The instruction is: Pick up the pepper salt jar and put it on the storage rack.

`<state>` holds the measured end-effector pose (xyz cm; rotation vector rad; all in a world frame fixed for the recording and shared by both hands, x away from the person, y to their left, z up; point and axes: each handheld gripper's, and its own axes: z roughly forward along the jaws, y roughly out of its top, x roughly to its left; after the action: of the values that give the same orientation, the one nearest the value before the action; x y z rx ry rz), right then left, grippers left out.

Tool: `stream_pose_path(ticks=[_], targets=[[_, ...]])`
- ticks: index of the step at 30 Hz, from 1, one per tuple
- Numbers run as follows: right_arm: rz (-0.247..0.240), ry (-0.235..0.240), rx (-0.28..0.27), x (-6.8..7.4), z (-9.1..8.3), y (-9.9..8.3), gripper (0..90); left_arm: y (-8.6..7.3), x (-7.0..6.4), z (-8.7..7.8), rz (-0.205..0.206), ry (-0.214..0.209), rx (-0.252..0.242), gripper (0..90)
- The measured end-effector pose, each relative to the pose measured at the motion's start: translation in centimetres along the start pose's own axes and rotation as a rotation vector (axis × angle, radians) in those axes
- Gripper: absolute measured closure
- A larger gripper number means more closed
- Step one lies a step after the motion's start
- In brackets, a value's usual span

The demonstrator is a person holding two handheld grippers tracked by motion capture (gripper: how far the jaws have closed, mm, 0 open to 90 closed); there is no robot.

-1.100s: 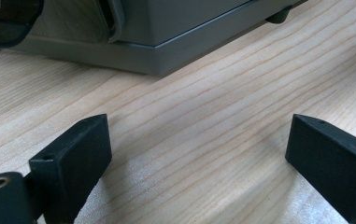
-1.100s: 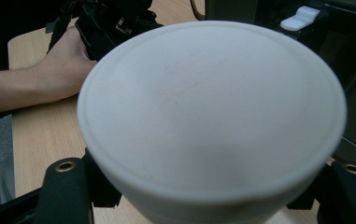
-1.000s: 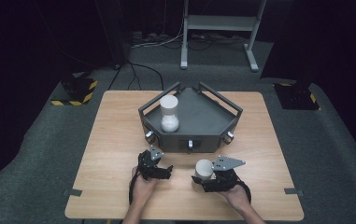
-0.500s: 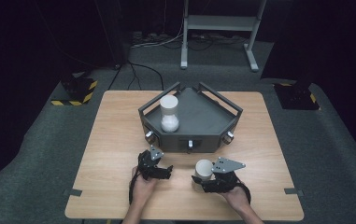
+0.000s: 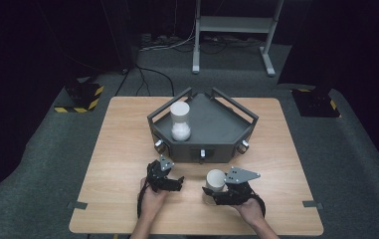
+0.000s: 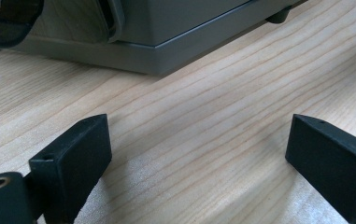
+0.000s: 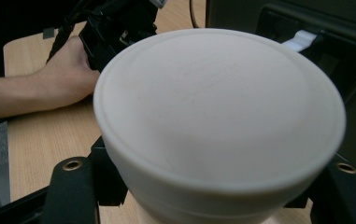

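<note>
A white round cup [image 5: 216, 178] stands near the table's front edge, just in front of the dark grey angular box [image 5: 227, 107]. My right gripper [image 5: 212, 191] is shut on the cup, one jaw on each side of it. In the right gripper view the cup's smooth top [image 7: 217, 107] looms close above the right gripper [image 7: 208, 191]. My left gripper [image 5: 173, 180] rests on the wood to the left of the cup, open with nothing between its fingers. In the left gripper view the left gripper [image 6: 199, 135] faces the box's base [image 6: 166, 42].
A white hourglass-shaped jar [image 5: 180, 121] stands upright in the box's left part. The box front carries small knobs [image 5: 203, 153]. The wooden table [image 5: 122, 149] has bare room left and right of the box. A person's hand [image 7: 68, 70] holds the other gripper.
</note>
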<state>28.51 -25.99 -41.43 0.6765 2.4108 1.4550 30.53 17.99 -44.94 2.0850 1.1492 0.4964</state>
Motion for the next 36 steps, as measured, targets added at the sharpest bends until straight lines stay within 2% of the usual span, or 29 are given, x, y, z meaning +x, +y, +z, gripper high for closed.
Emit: stream_pose_path(ticks=[12,19,29,36], targets=[[-0.036,-0.009,0.001,-0.1,-1.5,1.7,34.7,0.0,0.0,0.0,-0.002,-0.001,0.000,7.1],[-0.019,-0.013,0.000,-0.6,-2.1,2.3,34.6,0.0,0.0,0.0,0.000,0.000,0.000,7.1],[-0.020,-0.038,0.000,-1.0,-3.0,3.2,34.6,0.0,0.0,0.0,0.000,0.000,0.000,7.1],[-0.016,-0.062,-0.024,-1.7,-4.3,4.4,34.6,0.0,0.0,0.0,-0.002,-0.001,0.000,7.2]])
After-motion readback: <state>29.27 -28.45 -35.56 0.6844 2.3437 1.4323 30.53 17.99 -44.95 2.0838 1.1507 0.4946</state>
